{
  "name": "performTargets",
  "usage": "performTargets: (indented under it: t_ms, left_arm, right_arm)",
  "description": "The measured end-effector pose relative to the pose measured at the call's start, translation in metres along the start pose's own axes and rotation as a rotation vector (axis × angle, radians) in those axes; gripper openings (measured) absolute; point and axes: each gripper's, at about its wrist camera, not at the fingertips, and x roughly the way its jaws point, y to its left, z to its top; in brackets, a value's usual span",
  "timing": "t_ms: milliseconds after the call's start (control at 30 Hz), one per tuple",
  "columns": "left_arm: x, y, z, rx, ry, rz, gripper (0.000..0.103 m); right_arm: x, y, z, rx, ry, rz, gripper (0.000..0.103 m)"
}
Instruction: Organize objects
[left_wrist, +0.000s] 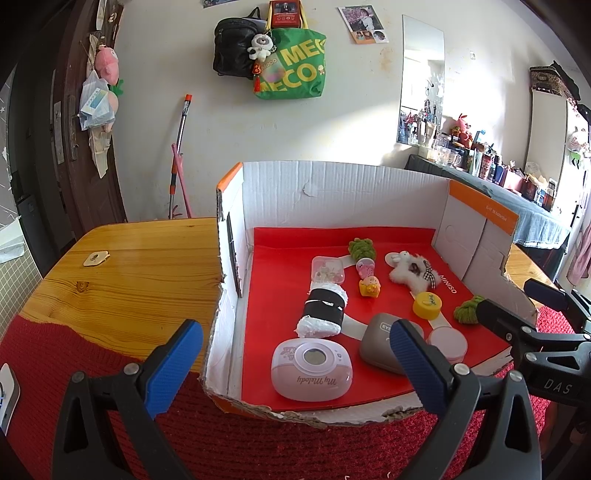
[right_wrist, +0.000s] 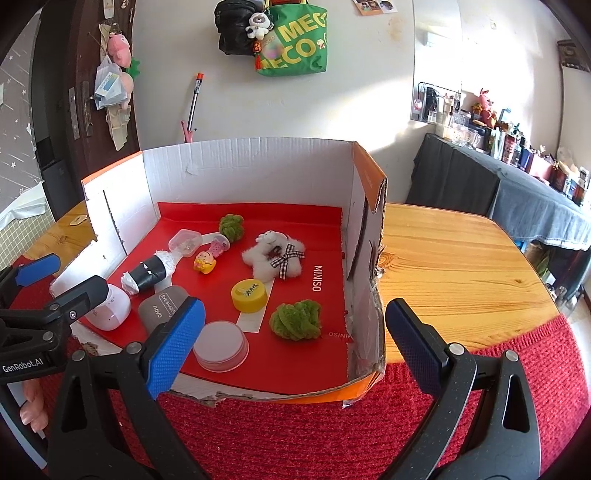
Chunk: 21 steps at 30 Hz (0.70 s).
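Note:
A cut-open cardboard box (left_wrist: 332, 192) (right_wrist: 236, 166) with a red liner holds several small items. Among them are a pink My Melody device (left_wrist: 312, 371) (right_wrist: 109, 308), a grey eye-shadow case (left_wrist: 380, 341) (right_wrist: 159, 310), a black-and-white roll (left_wrist: 323, 310) (right_wrist: 149, 275), a yellow cap (left_wrist: 427, 304) (right_wrist: 249, 294), a white plush star (left_wrist: 410, 271) (right_wrist: 275, 258), a round pale lid (right_wrist: 221, 345) and two green pompoms (right_wrist: 295, 319) (right_wrist: 231, 227). My left gripper (left_wrist: 295, 369) hovers open at the box's front left. My right gripper (right_wrist: 295, 347) hovers open over the front right corner. Neither holds anything.
The box sits on a wooden table (left_wrist: 140, 258) (right_wrist: 461, 266) with a red knitted cloth (right_wrist: 314, 435) along its front edge. A small beige tag (left_wrist: 96, 257) lies on the table's left. A cluttered side table (right_wrist: 535, 199) stands at the right, a dark door (left_wrist: 74, 129) at the left.

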Motion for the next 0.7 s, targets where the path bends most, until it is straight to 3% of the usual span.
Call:
performTargets:
  t_ms: [467, 700]
  left_arm:
    - [-0.011, 0.0, 0.0, -0.001, -0.009, -0.008, 0.103]
    - [-0.048, -0.002, 0.008, 0.009, -0.034, -0.023, 0.103]
  right_arm:
    - [-0.003, 0.001, 0.0, -0.02, 0.021, -0.01, 0.1]
    - [-0.043, 0.0, 0.012, -0.001, -0.022, 0.022, 0.1]
